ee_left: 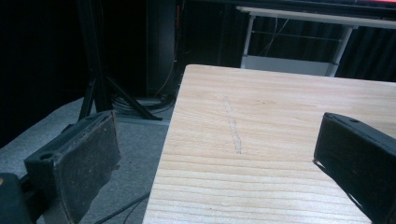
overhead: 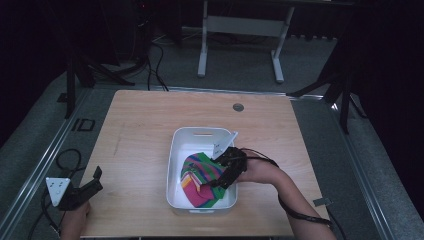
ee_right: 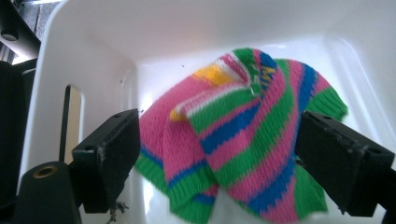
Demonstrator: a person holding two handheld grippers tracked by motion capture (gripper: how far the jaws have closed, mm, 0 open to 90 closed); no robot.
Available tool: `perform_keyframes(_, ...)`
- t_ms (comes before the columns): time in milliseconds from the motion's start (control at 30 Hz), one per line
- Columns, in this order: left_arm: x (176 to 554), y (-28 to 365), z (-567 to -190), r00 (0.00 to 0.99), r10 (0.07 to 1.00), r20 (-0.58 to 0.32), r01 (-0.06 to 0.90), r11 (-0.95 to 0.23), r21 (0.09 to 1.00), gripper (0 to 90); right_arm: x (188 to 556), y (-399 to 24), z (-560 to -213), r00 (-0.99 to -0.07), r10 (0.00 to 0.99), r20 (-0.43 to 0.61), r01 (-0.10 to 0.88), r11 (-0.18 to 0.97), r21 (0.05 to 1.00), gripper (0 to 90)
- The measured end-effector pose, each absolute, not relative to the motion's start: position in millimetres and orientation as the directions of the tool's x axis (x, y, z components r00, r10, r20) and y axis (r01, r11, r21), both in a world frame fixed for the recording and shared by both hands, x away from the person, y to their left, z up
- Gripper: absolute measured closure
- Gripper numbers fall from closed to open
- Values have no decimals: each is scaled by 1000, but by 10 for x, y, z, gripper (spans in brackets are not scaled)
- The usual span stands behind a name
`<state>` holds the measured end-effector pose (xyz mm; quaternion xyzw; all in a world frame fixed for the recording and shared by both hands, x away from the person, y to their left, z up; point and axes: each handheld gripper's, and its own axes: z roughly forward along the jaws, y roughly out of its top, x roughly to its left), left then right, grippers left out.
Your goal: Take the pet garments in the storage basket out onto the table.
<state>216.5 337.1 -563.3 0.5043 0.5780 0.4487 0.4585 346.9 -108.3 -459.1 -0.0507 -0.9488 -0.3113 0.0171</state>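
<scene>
In the white bin (overhead: 176, 165), striped knit (overhead: 200, 175)

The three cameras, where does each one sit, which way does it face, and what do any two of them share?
High view: fixed above the person's side, looking forward and down on the light wooden table; both forearms enter from below.
Left gripper view: rides the left gripper, facing across the table's corner between open black jaws.
Right gripper view: rides the right gripper, looking down into the white plastic bin at the striped knitted garment, jaws open.
Shared: high and right gripper views both show the bin and garment.
</scene>
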Motion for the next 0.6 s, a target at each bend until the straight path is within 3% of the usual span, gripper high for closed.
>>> perform_keyframes(300,2164,3374,-5632,-67,995,-78,172,88,981,9,3494,-789,-4696,-996,68,64,92,823,560,142)
perform_keyframes(600,2163,3376,-5633,-67,994,-82,171,92,981,9,3580,-574,-4775,-993,112,34,113,850,514,142)
